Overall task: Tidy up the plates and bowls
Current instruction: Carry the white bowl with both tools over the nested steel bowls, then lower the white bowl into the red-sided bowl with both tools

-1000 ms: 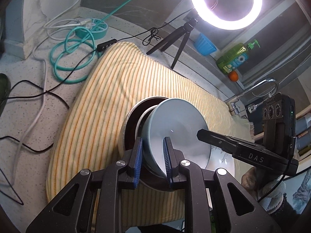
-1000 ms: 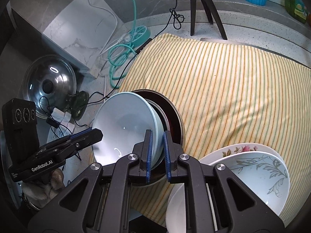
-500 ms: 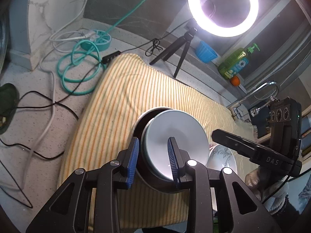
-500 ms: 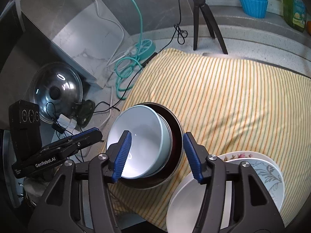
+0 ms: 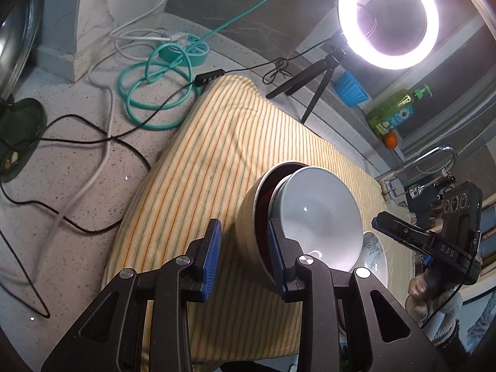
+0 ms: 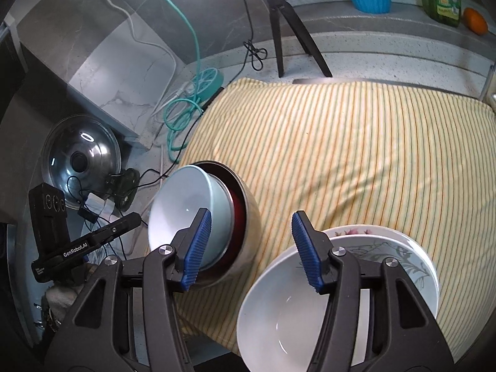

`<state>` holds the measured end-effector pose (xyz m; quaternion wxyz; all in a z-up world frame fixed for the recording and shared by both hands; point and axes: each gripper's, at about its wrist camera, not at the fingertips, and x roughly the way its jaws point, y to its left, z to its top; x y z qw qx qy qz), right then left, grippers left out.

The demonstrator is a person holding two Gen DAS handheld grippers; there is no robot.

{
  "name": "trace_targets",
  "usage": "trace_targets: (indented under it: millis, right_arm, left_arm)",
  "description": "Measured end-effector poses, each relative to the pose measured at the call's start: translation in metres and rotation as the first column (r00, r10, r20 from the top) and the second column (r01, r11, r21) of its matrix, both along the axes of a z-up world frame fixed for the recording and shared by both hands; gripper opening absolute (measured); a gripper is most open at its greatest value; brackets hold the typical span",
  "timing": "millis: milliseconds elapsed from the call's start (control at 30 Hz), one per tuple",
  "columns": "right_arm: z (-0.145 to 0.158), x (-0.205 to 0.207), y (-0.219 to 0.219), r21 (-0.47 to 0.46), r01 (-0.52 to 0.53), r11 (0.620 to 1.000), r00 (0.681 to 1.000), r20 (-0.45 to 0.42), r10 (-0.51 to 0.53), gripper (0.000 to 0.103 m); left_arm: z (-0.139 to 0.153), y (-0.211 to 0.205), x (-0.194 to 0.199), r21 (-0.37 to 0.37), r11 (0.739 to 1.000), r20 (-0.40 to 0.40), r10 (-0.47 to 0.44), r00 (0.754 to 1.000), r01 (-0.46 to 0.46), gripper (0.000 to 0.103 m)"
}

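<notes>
A pale blue bowl [image 5: 319,210] sits nested in a larger bowl with a dark red inside [image 5: 248,229] on the striped yellow cloth [image 5: 217,155]. My left gripper [image 5: 245,257] is open and empty, just left of the stack. The stack also shows in the right wrist view [image 6: 186,214]. My right gripper [image 6: 251,248] is open and empty, to the right of the stack. A white bowl [image 6: 285,313] rests on floral plates [image 6: 403,254] at the lower right.
Teal hose [image 5: 155,90] and black cables [image 5: 62,142] lie on the speckled counter left of the cloth. A ring light on a tripod [image 5: 387,15], blue cup [image 5: 350,90], soap bottle [image 5: 393,111] and tap [image 5: 434,158] stand behind. A pot lid [image 6: 80,161] leans at left.
Both grippers have let go of the pale blue bowl, opened wide and drawn back. The bowl now rests inside the larger bowl.
</notes>
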<state>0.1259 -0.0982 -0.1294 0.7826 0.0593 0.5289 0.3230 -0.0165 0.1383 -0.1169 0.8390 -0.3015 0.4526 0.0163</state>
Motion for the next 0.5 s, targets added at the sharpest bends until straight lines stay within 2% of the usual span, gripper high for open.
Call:
trace_targets:
  millis: [67, 133, 433, 500]
  right_arm:
    - [-0.008, 0.001, -0.001, 0.002, 0.006, 1.0, 1.0, -0.025, -0.006, 0.042]
    - [-0.016, 0.003, -0.001, 0.007, 0.005, 1.0, 0.998, -0.058, -0.004, 0.036]
    - [-0.032, 0.002, 0.009, 0.013, -0.011, 1.0, 0.995, -0.103, 0.012, 0.027]
    - [-0.034, 0.002, 0.011, 0.01, -0.016, 1.0, 0.994, -0.106, 0.017, 0.024]
  left_arm:
    - [-0.003, -0.001, 0.0, -0.007, 1.0, -0.001, -0.001, 1.0, 0.001, 0.029]
    - [-0.005, -0.002, 0.001, -0.011, 1.0, -0.001, -0.005, 1.0, 0.005, 0.028]
    - [-0.014, -0.004, 0.006, -0.03, 0.999, -0.012, -0.015, 1.0, 0.015, 0.025]
    - [-0.015, -0.004, 0.007, -0.037, 0.999, -0.013, -0.017, 1.0, 0.016, 0.018]
